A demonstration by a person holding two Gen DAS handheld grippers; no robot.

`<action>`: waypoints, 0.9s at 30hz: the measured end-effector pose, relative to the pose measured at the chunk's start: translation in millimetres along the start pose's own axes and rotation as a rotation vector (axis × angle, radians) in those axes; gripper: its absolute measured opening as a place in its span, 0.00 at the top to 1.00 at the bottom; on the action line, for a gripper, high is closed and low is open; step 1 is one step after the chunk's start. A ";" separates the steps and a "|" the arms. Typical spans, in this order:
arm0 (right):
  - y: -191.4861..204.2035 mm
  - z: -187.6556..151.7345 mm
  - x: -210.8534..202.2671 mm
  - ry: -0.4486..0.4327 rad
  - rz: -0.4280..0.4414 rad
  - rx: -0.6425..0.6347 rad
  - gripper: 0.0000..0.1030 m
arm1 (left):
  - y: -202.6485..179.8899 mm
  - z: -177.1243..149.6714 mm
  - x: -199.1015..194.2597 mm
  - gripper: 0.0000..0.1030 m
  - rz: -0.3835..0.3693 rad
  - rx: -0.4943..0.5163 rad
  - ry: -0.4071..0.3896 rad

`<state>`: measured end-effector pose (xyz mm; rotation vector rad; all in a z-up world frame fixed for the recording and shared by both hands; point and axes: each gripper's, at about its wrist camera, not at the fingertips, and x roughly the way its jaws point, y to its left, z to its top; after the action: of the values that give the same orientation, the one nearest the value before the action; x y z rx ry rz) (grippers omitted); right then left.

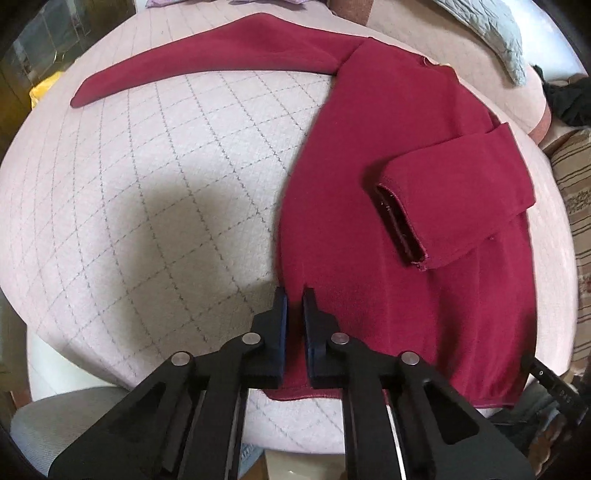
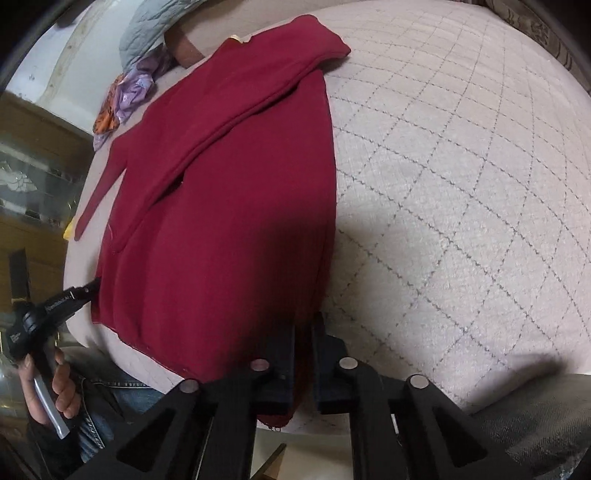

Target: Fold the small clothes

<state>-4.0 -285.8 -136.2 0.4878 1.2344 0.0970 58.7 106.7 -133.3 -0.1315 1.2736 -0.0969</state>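
Observation:
A dark red sweater (image 1: 388,147) lies flat on the quilted pink bedcover (image 1: 166,166), hem toward me. One sleeve (image 1: 207,55) stretches out far to the left. The other sleeve (image 1: 443,192) is folded across the body, cuff open. My left gripper (image 1: 294,295) is shut on the hem's left corner, with red cloth pinched between its pads. In the right wrist view the sweater (image 2: 229,184) fills the middle, and my right gripper (image 2: 304,325) is shut on its right hem corner. The left gripper (image 2: 92,286) shows there too, held by a hand (image 2: 55,387).
A grey quilted cover (image 1: 491,33) lies at the far side. Purple and orange cloths (image 2: 125,96) sit beyond the collar. A black garment (image 1: 569,99) and striped fabric (image 1: 576,221) lie to the right. The bed's near edge runs just below both grippers, by the person's jeans (image 2: 99,410).

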 end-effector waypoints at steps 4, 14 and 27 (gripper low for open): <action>2.6 -5.3 -40.5 -0.079 0.020 -0.022 0.95 | 2.0 -16.7 -29.2 0.95 -0.058 0.016 -0.014; -7.4 -5.0 -13.0 0.037 -0.115 0.019 0.95 | -12.1 -33.5 -12.7 0.94 0.069 0.088 0.030; 42.3 11.5 -106.6 -0.318 0.250 -0.058 0.39 | 63.3 1.6 -75.6 0.27 -0.193 -0.267 -0.196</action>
<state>-21.7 -286.6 -22.3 0.5809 0.8543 0.2571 38.2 180.3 -71.0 -0.4832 1.0712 -0.0772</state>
